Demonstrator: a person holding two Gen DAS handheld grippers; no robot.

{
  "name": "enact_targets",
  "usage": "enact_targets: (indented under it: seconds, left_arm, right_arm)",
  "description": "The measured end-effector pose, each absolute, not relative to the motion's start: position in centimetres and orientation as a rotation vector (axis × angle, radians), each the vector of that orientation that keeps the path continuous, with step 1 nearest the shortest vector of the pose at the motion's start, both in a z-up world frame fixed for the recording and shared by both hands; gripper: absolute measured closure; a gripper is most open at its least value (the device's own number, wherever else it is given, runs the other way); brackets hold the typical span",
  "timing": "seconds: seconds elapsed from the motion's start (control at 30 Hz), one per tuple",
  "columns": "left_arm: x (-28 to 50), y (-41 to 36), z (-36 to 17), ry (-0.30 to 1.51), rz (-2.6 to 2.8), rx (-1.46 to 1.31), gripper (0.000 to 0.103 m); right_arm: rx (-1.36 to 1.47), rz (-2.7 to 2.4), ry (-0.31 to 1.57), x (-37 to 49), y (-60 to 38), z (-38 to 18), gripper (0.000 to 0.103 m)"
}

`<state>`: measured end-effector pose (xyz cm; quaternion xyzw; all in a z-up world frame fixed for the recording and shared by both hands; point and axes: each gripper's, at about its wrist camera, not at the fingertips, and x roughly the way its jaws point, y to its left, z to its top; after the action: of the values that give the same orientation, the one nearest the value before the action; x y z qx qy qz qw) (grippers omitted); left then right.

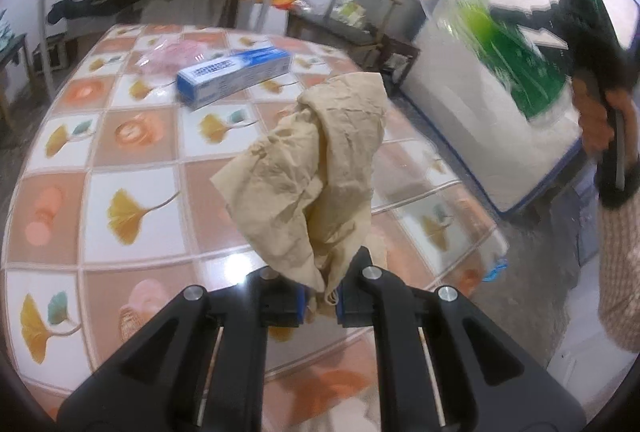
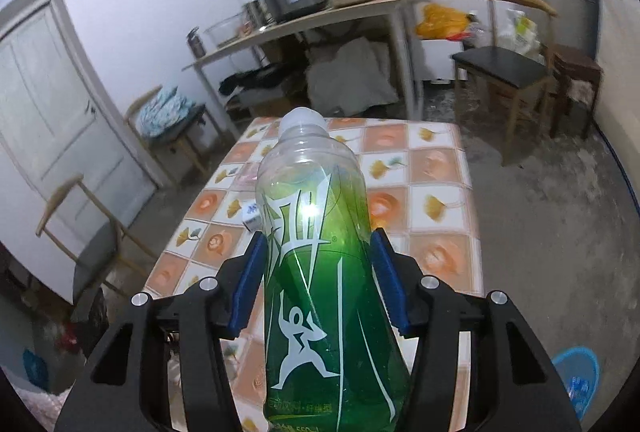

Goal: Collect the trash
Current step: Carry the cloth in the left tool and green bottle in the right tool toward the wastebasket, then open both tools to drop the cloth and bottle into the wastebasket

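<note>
My left gripper (image 1: 320, 302) is shut on a crumpled beige paper towel (image 1: 316, 167) and holds it above the tiled table (image 1: 132, 159). A blue and white box (image 1: 234, 75) and a pink plastic wrapper (image 1: 172, 53) lie on the far part of the table. My right gripper (image 2: 318, 284) is shut on a green plastic bottle (image 2: 320, 272) with a white cap, held above the table (image 2: 436, 216). The bottle and right gripper show blurred at the right of the left wrist view (image 1: 516, 55).
A blue basket (image 2: 576, 380) sits on the floor at the lower right. Chairs (image 2: 508, 67) stand around the table. A cluttered shelf table (image 2: 320, 15) stands against the far wall. A white door (image 2: 52, 103) is at the left.
</note>
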<state>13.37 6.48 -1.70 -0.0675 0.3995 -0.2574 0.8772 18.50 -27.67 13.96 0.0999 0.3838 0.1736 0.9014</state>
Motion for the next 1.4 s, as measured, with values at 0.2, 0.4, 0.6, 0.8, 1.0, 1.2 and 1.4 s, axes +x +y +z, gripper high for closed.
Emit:
enact_targets:
  seconds: [0.2, 0.4, 0.6, 0.8, 1.0, 1.2, 1.4]
  left_arm:
    - [14.0, 1.2, 1.1, 0.792, -0.69, -0.11, 0.094]
    - [14.4, -7.8, 3.2, 0.791, -0.894, -0.045, 0.094]
    - [14.9, -18.9, 3.3, 0.893, -1.122, -0.031, 0.095]
    - [16.2, -31.7, -0.1, 1.11, -1.255, 0.036, 0.095]
    - [17.2, -42.4, -6.5, 1.333, -1.237, 0.162, 0.094]
    - [17.9, -50.9, -13.8, 1.493, -1.17, 0.268, 0.094]
    - [18.9, -56.7, -19.6, 1.572, -1.097, 0.296, 0.094]
  right_arm:
    - [0.305, 0.22, 0.783, 11.4, -34.9, 12.7, 0.053]
    - [0.451, 0.034, 0.767, 3.8, -43.2, 10.4, 0.055]
    - [0.597, -0.111, 0.764, -2.2, -49.9, 6.6, 0.056]
    - [0.742, -0.237, 0.771, -6.7, -55.8, 1.0, 0.058]
    - [0.889, -0.328, 0.783, -9.5, -61.6, -5.3, 0.06]
    - [1.019, -0.399, 0.814, -10.0, -66.7, -11.6, 0.077]
    - [1.044, -0.494, 0.851, -8.0, -71.1, -17.3, 0.079]
